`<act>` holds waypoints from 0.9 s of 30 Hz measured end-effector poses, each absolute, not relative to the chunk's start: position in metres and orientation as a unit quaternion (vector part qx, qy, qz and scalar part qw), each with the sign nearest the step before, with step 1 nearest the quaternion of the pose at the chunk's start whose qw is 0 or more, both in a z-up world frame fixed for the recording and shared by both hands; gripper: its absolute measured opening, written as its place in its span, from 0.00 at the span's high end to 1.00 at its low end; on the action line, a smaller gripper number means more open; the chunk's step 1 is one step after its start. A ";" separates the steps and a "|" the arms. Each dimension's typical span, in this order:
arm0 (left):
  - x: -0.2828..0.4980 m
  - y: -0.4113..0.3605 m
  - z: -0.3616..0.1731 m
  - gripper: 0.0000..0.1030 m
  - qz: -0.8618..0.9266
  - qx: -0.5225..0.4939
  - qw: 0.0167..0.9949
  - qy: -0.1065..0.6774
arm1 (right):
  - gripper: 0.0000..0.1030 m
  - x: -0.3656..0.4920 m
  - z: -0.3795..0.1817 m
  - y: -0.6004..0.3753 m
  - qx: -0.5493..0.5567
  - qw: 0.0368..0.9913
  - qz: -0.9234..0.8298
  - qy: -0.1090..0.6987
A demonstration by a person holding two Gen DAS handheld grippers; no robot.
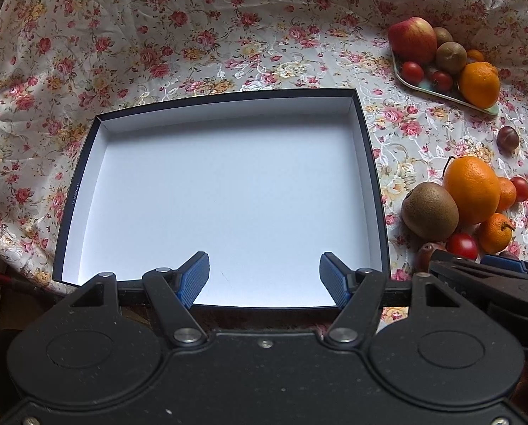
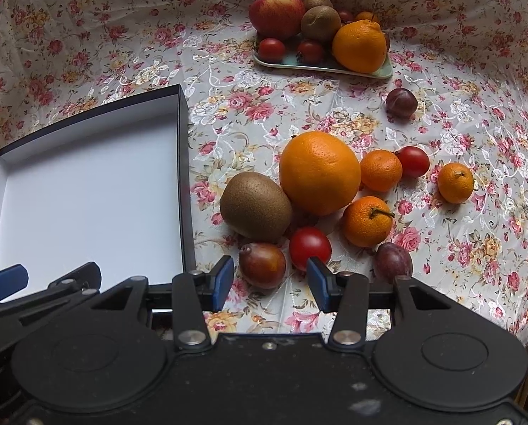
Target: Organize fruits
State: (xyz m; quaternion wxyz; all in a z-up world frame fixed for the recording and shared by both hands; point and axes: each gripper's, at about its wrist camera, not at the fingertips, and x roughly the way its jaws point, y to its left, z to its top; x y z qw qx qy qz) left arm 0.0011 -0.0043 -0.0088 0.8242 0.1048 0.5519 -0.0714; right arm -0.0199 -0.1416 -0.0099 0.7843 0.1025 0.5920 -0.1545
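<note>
Fruits loose at the box's [image 2: 184, 177] three o'clock look soft; right gripper [image 2: 270, 279], jaws apart, should pinch the plum's [image 2: 262, 264] middle gently.

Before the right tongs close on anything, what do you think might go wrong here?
The right tongs are open over a tight cluster: closing on the plum may nudge the tomato beside it. The kiwi leans against the big orange, so either could roll across the tablecloth. Soft fruit may bruise.
</note>
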 end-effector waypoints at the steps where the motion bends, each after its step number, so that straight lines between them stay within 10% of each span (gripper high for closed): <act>1: 0.001 -0.004 -0.009 0.32 -0.072 0.105 0.824 0.552 | 0.52 -0.021 -0.010 -0.141 0.102 0.784 -0.154 0.592; 27: 0.001 -0.008 -0.013 0.32 -0.074 0.108 0.819 0.559 | 0.52 -0.018 -0.016 -0.143 0.102 0.772 -0.151 0.609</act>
